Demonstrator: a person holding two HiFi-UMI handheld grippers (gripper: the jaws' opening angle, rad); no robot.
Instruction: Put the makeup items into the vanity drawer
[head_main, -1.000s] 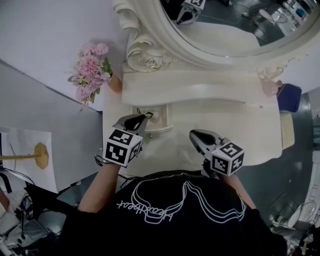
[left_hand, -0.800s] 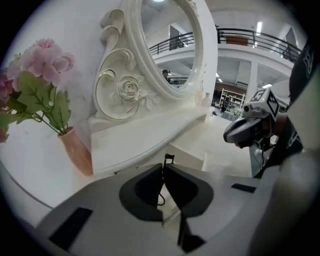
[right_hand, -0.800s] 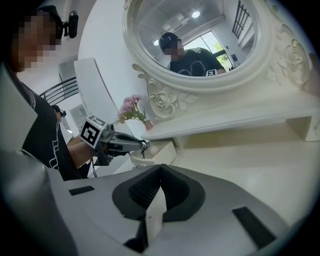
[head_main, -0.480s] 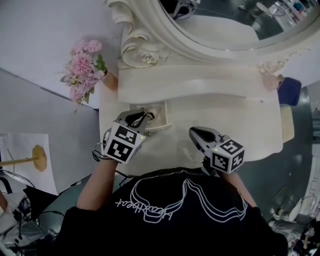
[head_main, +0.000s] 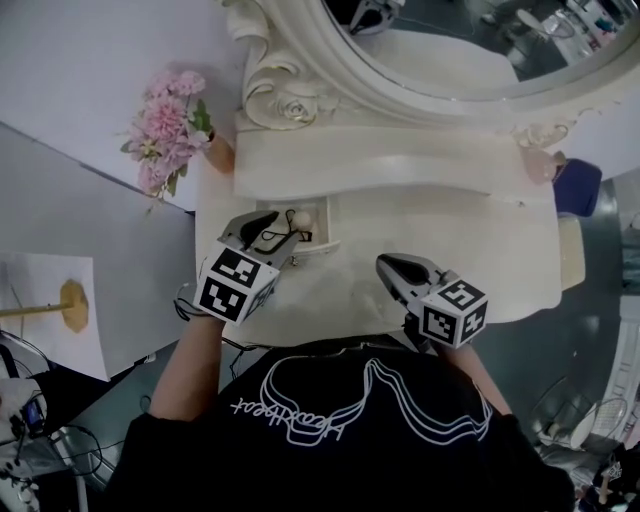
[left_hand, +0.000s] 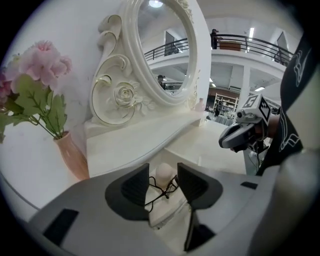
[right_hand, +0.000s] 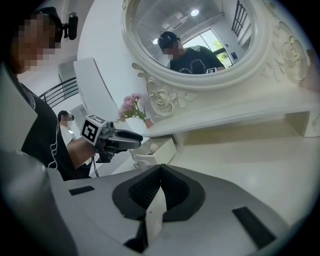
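Left gripper (left_hand: 163, 182) jaws had just been opening, nothing pinched, sponge (left_hand: 164, 171) lying dead ahead past the tips in the open drawer (head_main: 316, 251) by a black cord (left_hand: 156, 190); right gripper (right_hand: 159, 192) clenched empty, farther off.

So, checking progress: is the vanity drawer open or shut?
Open: the drawer juts out from the vanity front, a pale round item inside.

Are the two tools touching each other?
Apart. Head view: bare vanity top separates the right tool from the left tool, whose jaws just opened, gripping nothing.
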